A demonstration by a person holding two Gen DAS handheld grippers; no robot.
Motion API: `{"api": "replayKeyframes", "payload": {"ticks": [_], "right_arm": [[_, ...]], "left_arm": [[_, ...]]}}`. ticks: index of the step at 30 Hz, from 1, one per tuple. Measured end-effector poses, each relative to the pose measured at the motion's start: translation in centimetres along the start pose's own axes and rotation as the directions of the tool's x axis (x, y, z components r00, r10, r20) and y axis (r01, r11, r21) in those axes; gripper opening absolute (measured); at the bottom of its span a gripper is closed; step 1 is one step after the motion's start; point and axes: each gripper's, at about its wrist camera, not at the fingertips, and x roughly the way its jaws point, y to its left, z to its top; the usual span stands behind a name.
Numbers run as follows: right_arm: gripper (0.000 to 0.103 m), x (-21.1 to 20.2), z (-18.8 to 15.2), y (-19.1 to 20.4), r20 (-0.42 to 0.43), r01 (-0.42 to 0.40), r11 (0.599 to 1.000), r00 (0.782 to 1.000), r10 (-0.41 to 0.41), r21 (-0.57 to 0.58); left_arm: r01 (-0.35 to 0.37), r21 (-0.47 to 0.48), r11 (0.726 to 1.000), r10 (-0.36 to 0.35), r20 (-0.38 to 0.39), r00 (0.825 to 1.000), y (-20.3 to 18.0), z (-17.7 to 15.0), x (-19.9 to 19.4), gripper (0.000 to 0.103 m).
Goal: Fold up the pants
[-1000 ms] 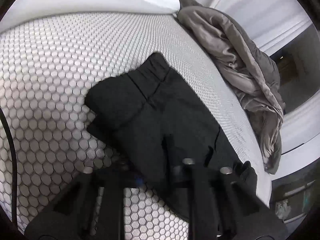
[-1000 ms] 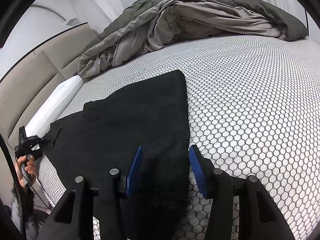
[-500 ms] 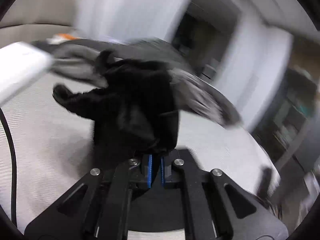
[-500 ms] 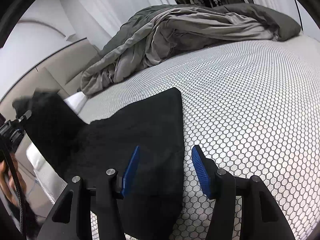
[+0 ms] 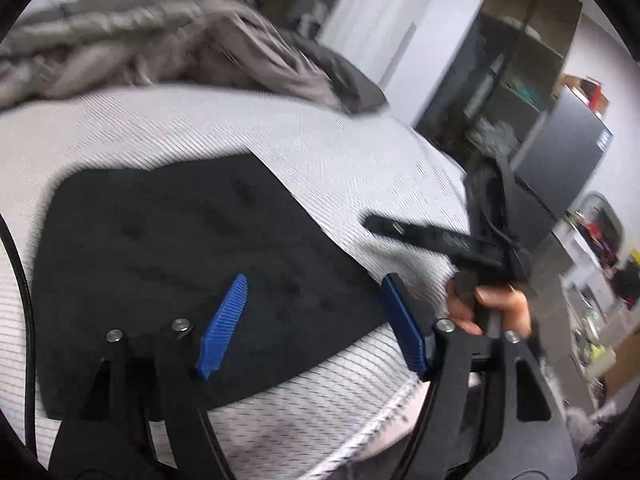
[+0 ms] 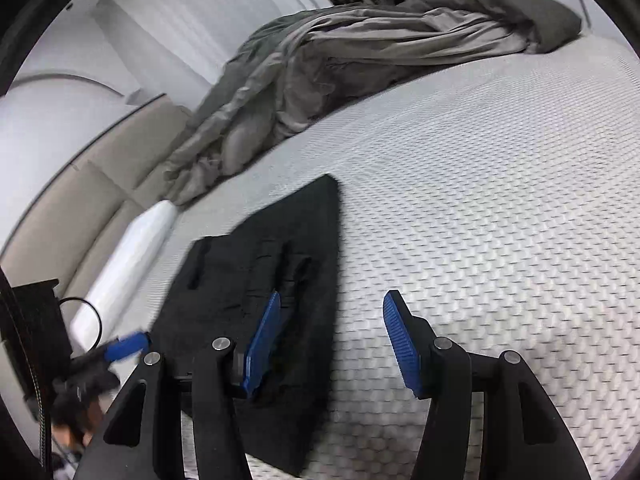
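Honeycomb-patterned mattress (image 6: 500,184) bears folded black pants (image 6: 280,280); left gripper (image 5: 312,324) jaws opening, nothing between — right gripper (image 6: 332,344) parted, empty; grey duvet (image 6: 360,48) behind.

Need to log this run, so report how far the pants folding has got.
Done: the black fabric pants lie doubled into a flat block on the white honeycomb-textured mattress. In hand: nothing; the left gripper is opening with nothing between its blue pads, and the right gripper stands open above the pants' edge. Left: perhaps one more fold or smoothing; I cannot tell.
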Motion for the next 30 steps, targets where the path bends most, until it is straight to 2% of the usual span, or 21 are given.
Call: {"api": "replayKeyframes", "payload": {"ticks": [1, 3, 4, 7, 10, 13, 14, 16, 18, 21, 23, 25, 28, 29, 30], "right_arm": [[0.055, 0.3, 0.1, 0.3, -0.010, -0.036, 0.999, 0.999, 0.036, 0.007], [0.055, 1.1, 0.1, 1.1, -0.044, -0.131, 0.991, 0.990, 0.132, 0.023], [0.055, 1.5, 0.1, 1.6, -0.057, -0.163, 0.986, 0.985, 0.164, 0.023], [0.055, 2.7, -0.1, 2.8, -0.089, -0.214, 0.976, 0.972, 0.216, 0.029], [0.055, 4.5, -0.5, 3.3, -0.135, -0.236, 0.970, 0.961, 0.241, 0.050], [0.055, 5.2, -0.7, 3.7, -0.152, -0.272, 0.958, 0.947, 0.282, 0.088], [0.055, 5.2, -0.7, 3.8, -0.145, -0.294, 0.951, 0.941, 0.306, 0.097], [0.055, 4.9, -0.5, 4.1, -0.125, -0.330, 0.938, 0.931, 0.342, 0.107], [0.055, 5.1, -0.4, 4.4, -0.126, -0.328, 0.938, 0.932, 0.340, 0.108], [0.055, 6.0, -0.4, 4.4, -0.158, -0.247, 0.964, 0.953, 0.260, 0.100], [0.055, 6.4, -0.4, 3.8, -0.155, -0.249, 0.957, 0.950, 0.271, 0.147], [0.055, 6.3, -0.2, 3.9, -0.133, -0.308, 0.934, 0.933, 0.333, 0.178], [0.055, 6.0, 0.1, 5.2, -0.116, -0.413, 0.894, 0.893, 0.434, 0.173], [0.055, 6.0, 0.1, 5.7, -0.125, -0.423, 0.892, 0.888, 0.443, 0.160], [0.055, 6.2, 0.0, 6.2, -0.144, -0.401, 0.906, 0.897, 0.418, 0.135]], "left_arm": [[-0.026, -0.004, 1.000, 0.026, 0.017, 1.000, 1.3, 0.8, -0.5, 0.071], [-0.120, -0.033, 0.992, 0.121, 0.040, 0.992, 3.6, 2.4, -1.5, 0.071], [-0.179, -0.045, 0.983, 0.181, 0.042, 0.983, 4.7, 2.8, -2.0, 0.071], [-0.271, -0.050, 0.961, 0.273, 0.057, 0.960, 7.3, 3.5, -2.3, 0.071], [-0.266, -0.116, 0.957, 0.279, 0.111, 0.954, 10.9, 3.0, -2.6, 0.071], [-0.246, -0.210, 0.946, 0.263, 0.055, 0.963, 14.1, 1.9, -2.6, 0.071], [-0.245, -0.225, 0.943, 0.264, 0.058, 0.963, 14.6, 1.7, -2.6, 0.071], [-0.286, -0.234, 0.929, 0.308, 0.063, 0.949, 15.4, 1.4, -2.8, 0.071], [-0.298, -0.242, 0.923, 0.321, 0.062, 0.945, 16.3, 1.0, -3.0, 0.071], [-0.303, -0.259, 0.917, 0.325, 0.047, 0.944, 17.5, 0.3, -3.3, 0.071], [-0.309, -0.253, 0.917, 0.330, 0.044, 0.943, 17.5, -0.4, -3.8, 0.071], [-0.315, -0.246, 0.917, 0.335, 0.046, 0.941, 17.7, -0.5, -3.8, 0.071], [-0.312, -0.253, 0.916, 0.332, 0.039, 0.943, 17.8, -0.8, -4.0, 0.071], [-0.311, -0.259, 0.915, 0.331, 0.037, 0.943, 17.8, -0.7, -4.0, 0.071], [-0.309, -0.266, 0.913, 0.330, 0.035, 0.943, 18.0, -0.8, -4.0, 0.071]]}}
